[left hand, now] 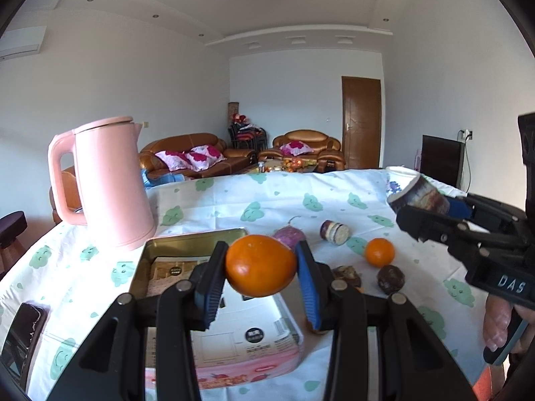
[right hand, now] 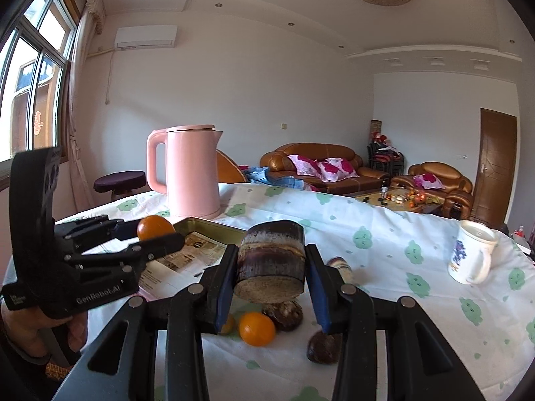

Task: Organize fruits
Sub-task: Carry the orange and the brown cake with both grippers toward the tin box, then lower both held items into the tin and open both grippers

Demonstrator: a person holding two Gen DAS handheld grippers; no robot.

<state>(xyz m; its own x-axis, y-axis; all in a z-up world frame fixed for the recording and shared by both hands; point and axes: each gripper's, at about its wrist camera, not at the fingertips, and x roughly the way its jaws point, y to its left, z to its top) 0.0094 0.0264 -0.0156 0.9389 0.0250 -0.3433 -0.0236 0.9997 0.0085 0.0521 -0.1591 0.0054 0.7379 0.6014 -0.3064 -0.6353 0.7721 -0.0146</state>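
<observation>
My left gripper (left hand: 260,264) is shut on an orange (left hand: 259,267), held above a gold tin tray (left hand: 160,250). My right gripper (right hand: 271,264) is shut on a short brown sugarcane piece (right hand: 271,267), lifted over the tablecloth. On the cloth lie a second orange (right hand: 256,329), two dark round fruits (right hand: 284,314) (right hand: 322,347), another sugarcane piece (left hand: 334,232) and a purple root-like item (left hand: 289,236). In the right wrist view the left gripper with its orange (right hand: 155,229) is at the left, by the tin (right hand: 207,229).
A pink kettle (left hand: 107,183) stands at the back left of the table. A white mug (right hand: 471,255) sits at the right. A white and pink box (left hand: 240,344) lies under the left gripper, and a phone (left hand: 20,334) near the left edge. A hand (left hand: 498,320) holds the right gripper.
</observation>
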